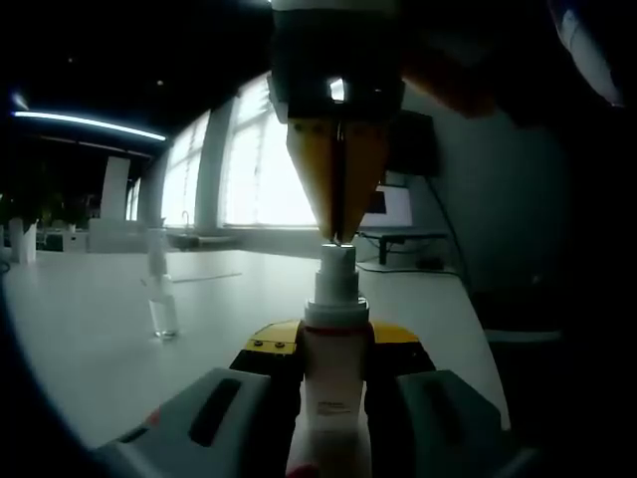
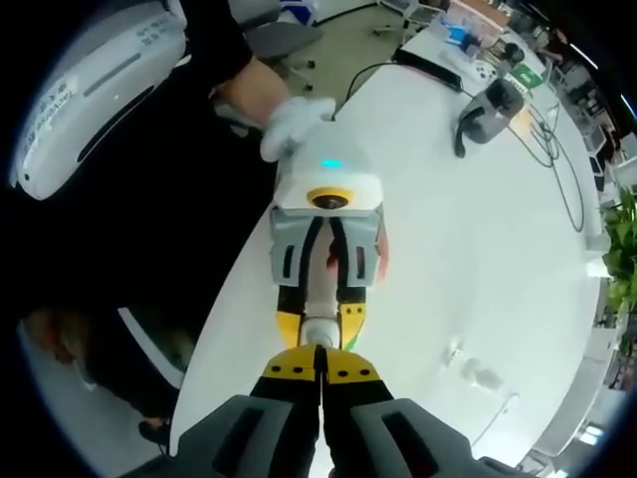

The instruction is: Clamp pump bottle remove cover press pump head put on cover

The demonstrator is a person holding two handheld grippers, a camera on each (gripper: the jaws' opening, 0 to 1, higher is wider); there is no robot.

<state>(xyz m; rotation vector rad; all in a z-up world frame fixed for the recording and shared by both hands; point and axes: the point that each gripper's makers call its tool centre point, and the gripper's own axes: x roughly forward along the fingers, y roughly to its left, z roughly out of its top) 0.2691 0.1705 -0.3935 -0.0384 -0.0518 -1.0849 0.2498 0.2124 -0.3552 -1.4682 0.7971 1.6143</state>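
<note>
A white pump bottle (image 1: 333, 398) stands upright between my left gripper's (image 1: 333, 344) yellow-tipped jaws, which are shut on its body. Its pump head (image 1: 336, 261) is bare. My right gripper (image 1: 338, 237) comes down from above, shut, its yellow tips touching the top of the pump head. In the right gripper view, my right gripper (image 2: 320, 370) rests on the pump head (image 2: 318, 333), and the left gripper (image 2: 320, 324) holds the bottle below it. The clear cover (image 1: 162, 304) stands on the white table (image 1: 90, 339) to the left, apart from the bottle.
A black device with cables (image 2: 488, 108) lies at the table's far end. The person's gloved hand (image 2: 295, 123) holds the left gripper at the table edge (image 2: 224, 299). A lit monitor (image 1: 390, 206) stands behind the bottle. A plant (image 2: 623, 249) sits at the right.
</note>
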